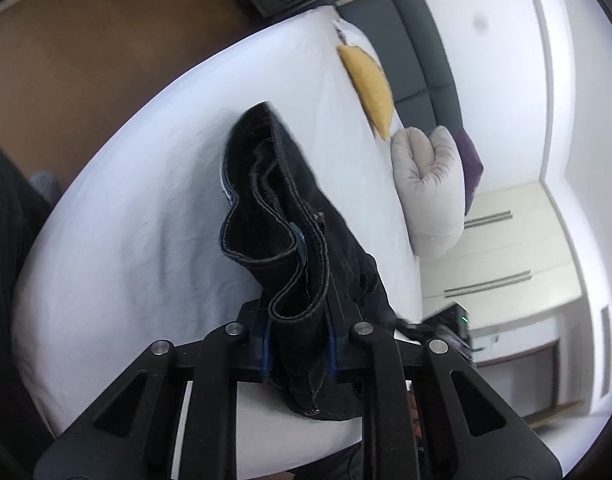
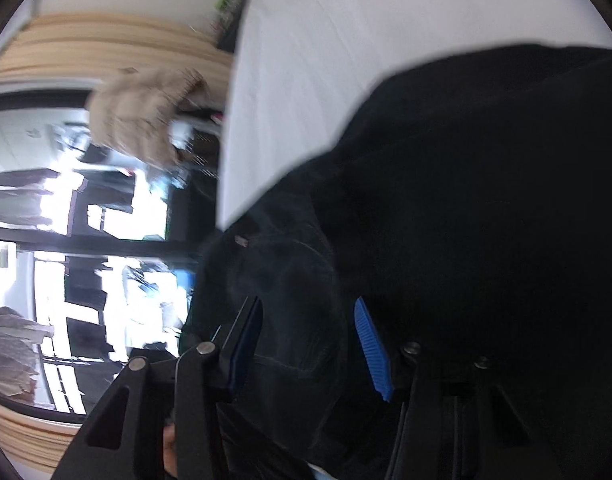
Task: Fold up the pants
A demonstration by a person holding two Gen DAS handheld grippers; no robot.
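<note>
Pants point(image 1: 289, 208) on bed point(image 1: 145, 220), waistband pinched in my left gripper point(image 1: 297, 344) at 6 o'clock, right gripper point(image 2: 310, 344) spread w/ cloth between pads, not yet clamped; could slip & bunch.

Left gripper point(image 1: 297, 344): your black linkage arms carry round silver pivot pins behind the fingers; blue pads line the inner faces. Right gripper point(image 2: 310, 344): same black frame, silver pins, ribbed blue pads point(image 2: 372, 350).

blurred: window side point(image 2: 85, 200) | cut off: pants point(image 2: 486, 200) at right edge
</note>
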